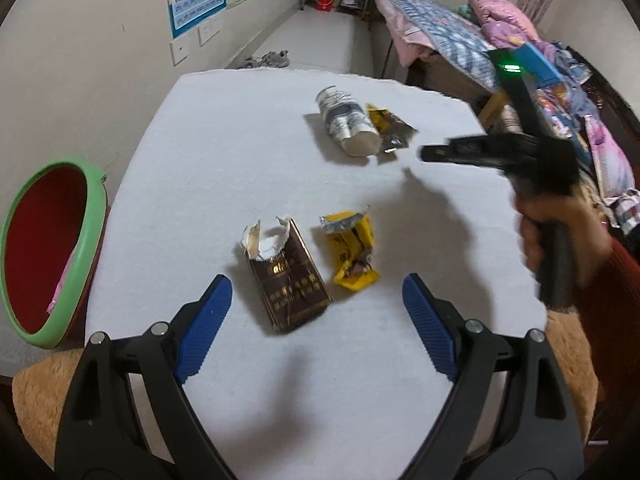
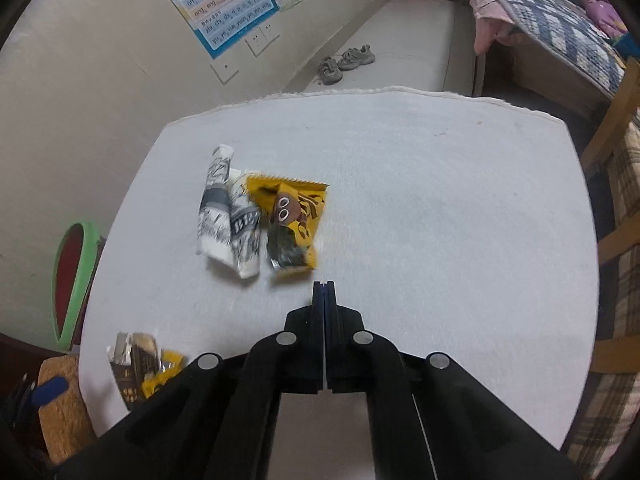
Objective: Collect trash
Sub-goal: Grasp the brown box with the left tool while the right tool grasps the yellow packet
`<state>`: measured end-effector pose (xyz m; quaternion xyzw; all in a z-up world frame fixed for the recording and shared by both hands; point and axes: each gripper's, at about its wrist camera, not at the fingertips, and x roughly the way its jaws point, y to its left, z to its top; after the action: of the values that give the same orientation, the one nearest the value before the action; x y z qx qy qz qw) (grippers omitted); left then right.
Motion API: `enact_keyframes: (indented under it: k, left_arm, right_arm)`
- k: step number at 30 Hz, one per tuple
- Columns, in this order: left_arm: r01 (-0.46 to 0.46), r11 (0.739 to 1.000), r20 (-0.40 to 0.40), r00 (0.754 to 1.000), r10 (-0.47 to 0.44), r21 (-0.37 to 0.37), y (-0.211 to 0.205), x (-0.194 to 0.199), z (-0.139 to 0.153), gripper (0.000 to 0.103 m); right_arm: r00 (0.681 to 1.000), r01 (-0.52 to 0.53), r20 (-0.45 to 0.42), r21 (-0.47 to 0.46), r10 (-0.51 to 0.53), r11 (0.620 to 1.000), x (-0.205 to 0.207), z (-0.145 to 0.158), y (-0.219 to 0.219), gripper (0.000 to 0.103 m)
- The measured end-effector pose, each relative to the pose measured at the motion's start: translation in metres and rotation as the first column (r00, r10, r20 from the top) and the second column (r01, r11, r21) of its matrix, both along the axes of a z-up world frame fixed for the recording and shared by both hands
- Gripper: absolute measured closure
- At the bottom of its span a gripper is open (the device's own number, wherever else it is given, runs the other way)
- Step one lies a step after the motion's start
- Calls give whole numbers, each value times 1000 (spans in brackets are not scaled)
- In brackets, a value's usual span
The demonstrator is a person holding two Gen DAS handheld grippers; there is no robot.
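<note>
White cloth (image 1: 240,168) over the table, four bits of trash on it in two pairs. Near pair, seen from the left wrist: torn brown packet (image 1: 288,280) with silvery lining showing at its ripped far end, lying flat, and just to its right a crumpled yellow wrapper (image 1: 352,252), close beside it, contact unclear. Far pair: crushed white printed cup (image 1: 348,124) on its side, with a second yellow wrapper (image 1: 390,128) against its right flank.

Left gripper (image 1: 316,300) low over the near pair, blue pads spread wide, brown packet lying in the gap between the pads, not pinched. Right gripper (image 2: 324,284) pressed fully together, nothing between the pads, tips just short of the far yellow wrapper and not touching it; from the left wrist, blurred, gripped by a hand (image 1: 560,236) in a red sleeve (image 1: 612,300) at the right.

Green-rimmed bin (image 1: 60,248) with a red inside off the table's left edge, tilted toward the table. Shoes (image 2: 346,62) on the floor beyond the far edge, wall charts (image 2: 224,4) at far left, bed (image 2: 552,24) with patterned quilt at far right.
</note>
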<state>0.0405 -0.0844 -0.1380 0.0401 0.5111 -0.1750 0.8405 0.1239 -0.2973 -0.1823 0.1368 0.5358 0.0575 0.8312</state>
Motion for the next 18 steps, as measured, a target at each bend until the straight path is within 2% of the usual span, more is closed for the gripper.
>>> enact_keyframes:
  k: [1, 3, 5, 7, 12, 14, 16, 17, 18]
  left_arm:
    - [-7, 1000, -5, 1000, 7, -4, -2, 3, -2, 19]
    - [-15, 1000, -28, 999, 15, -25, -8, 13, -9, 19]
    - [-12, 1000, -31, 999, 11, -17, -12, 18, -10, 18]
    - [-64, 998, -15, 998, 64, -21, -3, 21, -10, 18]
    - [-222, 975, -90, 972, 219, -24, 37, 22, -27, 19]
    - [-265, 964, -110, 959, 260, -35, 49, 19, -28, 19]
    - [-283, 958, -121, 953, 276, -41, 58, 17, -29, 19]
    - [-284, 958, -120, 953, 278, -41, 59, 16, -28, 19]
    - [-283, 958, -119, 954, 277, -42, 59, 15, -26, 19]
  right_arm:
    - [1000, 5, 1, -3, -5, 1000, -7, 2, -1, 99]
    - [1000, 20, 17, 3, -20, 1000, -23, 8, -2, 96]
    - [999, 29, 29, 22, -30, 999, -37, 14, -1, 88]
    - [999, 29, 39, 67, -32, 997, -48, 18, 3, 77]
    - [996, -80, 41, 125, 76, 989, -63, 22, 50, 66]
    - [992, -122, 30, 152, 119, 981, -62, 17, 71, 65]
    - [987, -163, 16, 116, 162, 980, -56, 10, 94, 66]
    - [984, -178, 5, 85, 179, 980, -54, 5, 104, 70]
    - [983, -185, -12, 56, 185, 981, -52, -1, 111, 84]
